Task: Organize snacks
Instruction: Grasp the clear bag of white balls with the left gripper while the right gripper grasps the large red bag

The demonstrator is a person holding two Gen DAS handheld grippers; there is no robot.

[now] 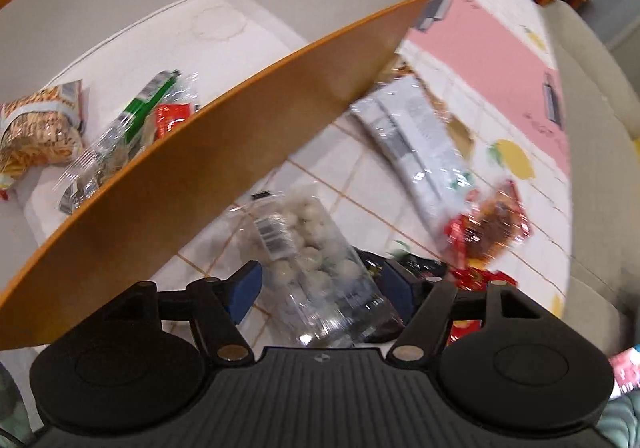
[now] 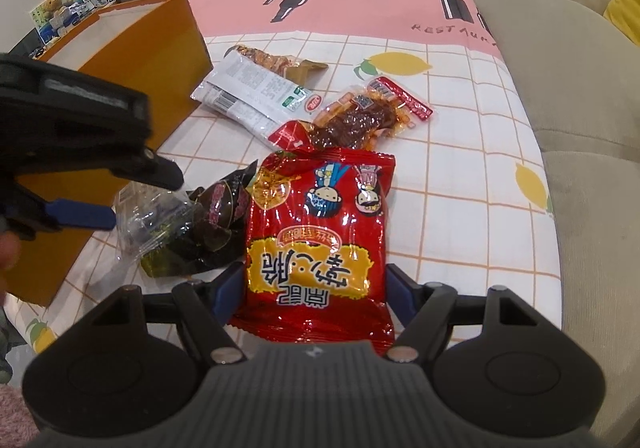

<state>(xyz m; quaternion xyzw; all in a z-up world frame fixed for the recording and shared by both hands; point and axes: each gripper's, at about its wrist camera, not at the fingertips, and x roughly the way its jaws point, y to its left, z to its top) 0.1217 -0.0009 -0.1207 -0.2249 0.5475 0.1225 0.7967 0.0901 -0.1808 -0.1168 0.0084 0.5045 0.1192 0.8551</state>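
My left gripper is open around a clear bag of white round candies lying on the table beside the orange box. That gripper and the clear bag also show in the right wrist view. My right gripper is open, its fingers on either side of a red snack bag that lies flat on the tablecloth. Inside the box lie a noodle-snack pack, a green-and-clear pack and a red pack.
On the checked tablecloth lie a dark wrapped snack, a white pack, a red-edged spicy strip pack and a brown torn wrapper. A beige sofa borders the table on the right.
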